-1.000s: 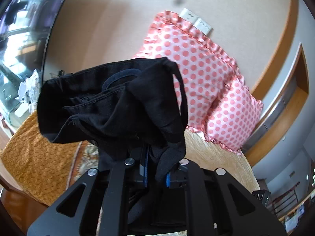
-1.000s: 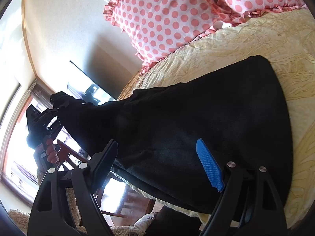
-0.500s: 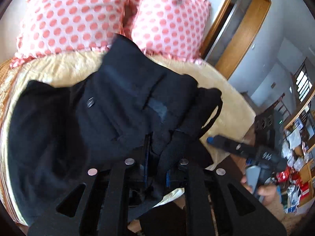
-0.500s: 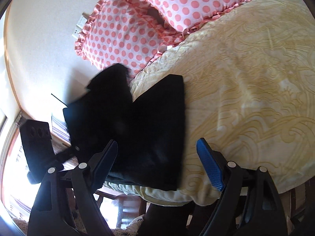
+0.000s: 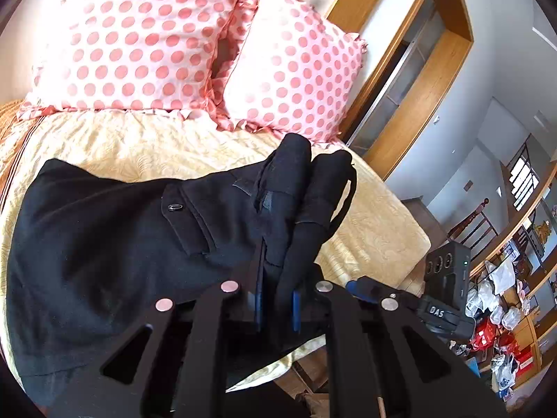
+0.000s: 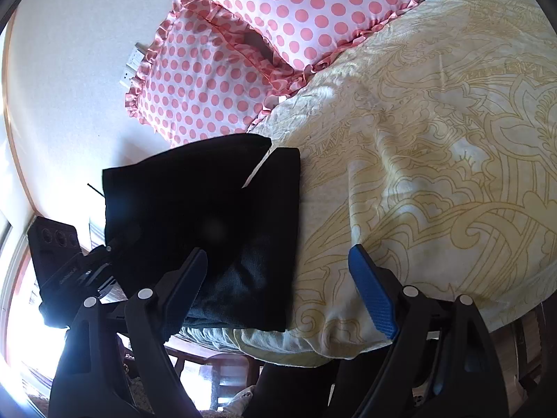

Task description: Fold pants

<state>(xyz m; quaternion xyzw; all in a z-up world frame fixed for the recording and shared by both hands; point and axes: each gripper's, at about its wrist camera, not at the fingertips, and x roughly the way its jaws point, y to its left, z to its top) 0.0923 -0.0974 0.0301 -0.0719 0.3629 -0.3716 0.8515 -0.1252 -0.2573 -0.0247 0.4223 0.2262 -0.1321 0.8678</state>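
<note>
Black pants [image 5: 115, 240] lie folded over on the cream patterned bedspread [image 5: 146, 146]. A button pocket faces up. My left gripper [image 5: 276, 299] is shut on the bunched waistband end of the pants, low over the bed's near edge. In the right wrist view the pants [image 6: 209, 223] form a dark folded block at the bed's left part, with the left gripper's body [image 6: 66, 264] at its far side. My right gripper [image 6: 278, 278] is open and empty, hovering above the bed edge, its left finger over the pants.
Two pink polka-dot pillows [image 5: 139, 41] lean at the head of the bed against the wall. A wooden door frame [image 5: 417, 80] and cluttered shelves [image 5: 504, 296] stand at the right. The right gripper's body [image 5: 442, 285] sits beyond the bed's corner.
My left gripper swung the held end of the pants over and down onto the bed, folding them. My right gripper stayed open and drew back from the cloth.
</note>
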